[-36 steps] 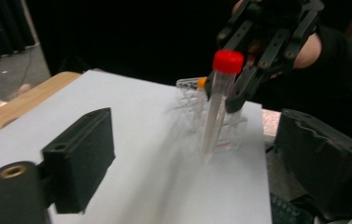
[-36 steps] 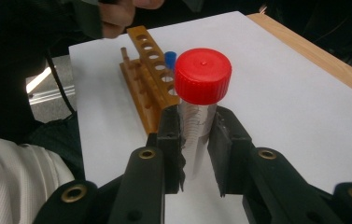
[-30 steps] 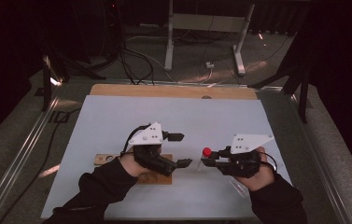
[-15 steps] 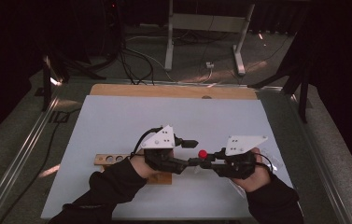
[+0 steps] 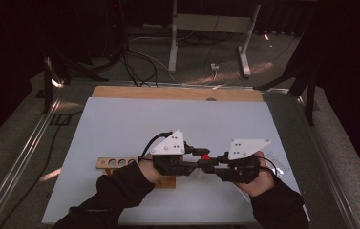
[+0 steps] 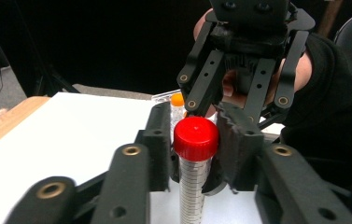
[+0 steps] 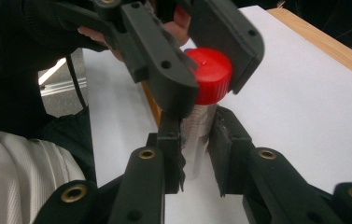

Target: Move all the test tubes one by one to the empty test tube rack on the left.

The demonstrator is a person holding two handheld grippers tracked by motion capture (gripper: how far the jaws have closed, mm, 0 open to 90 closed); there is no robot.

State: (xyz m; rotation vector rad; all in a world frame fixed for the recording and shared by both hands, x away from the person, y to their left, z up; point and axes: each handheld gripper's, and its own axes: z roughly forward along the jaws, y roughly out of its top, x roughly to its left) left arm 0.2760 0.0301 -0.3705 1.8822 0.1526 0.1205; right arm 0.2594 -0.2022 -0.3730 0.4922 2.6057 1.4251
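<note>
The tube (image 6: 192,186) is clear with fine printed scale lines and carries a bright red cap (image 6: 195,138). A second tube's cap (image 6: 177,99), at eleven o'clock from it, is orange. The mat (image 5: 120,129) is pale blue-white; the rack (image 5: 113,163) is light wood.

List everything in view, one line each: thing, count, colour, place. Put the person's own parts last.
Tube with screw cap: one, clear with red cap, upright between both tongs.
Second tube: one, clear with orange cap, lying on the sheet behind the right tongs.
Wooden rack: one, tan with round holes, on the sheet by the left arm.
Sheet: one, white, covering the table.
Table: one, wooden edge at the far side.
Left tongs: black, jaws just closing at the red cap.
Right tongs: black, shut on the tube's body.
Sleeves: two, black.
</note>
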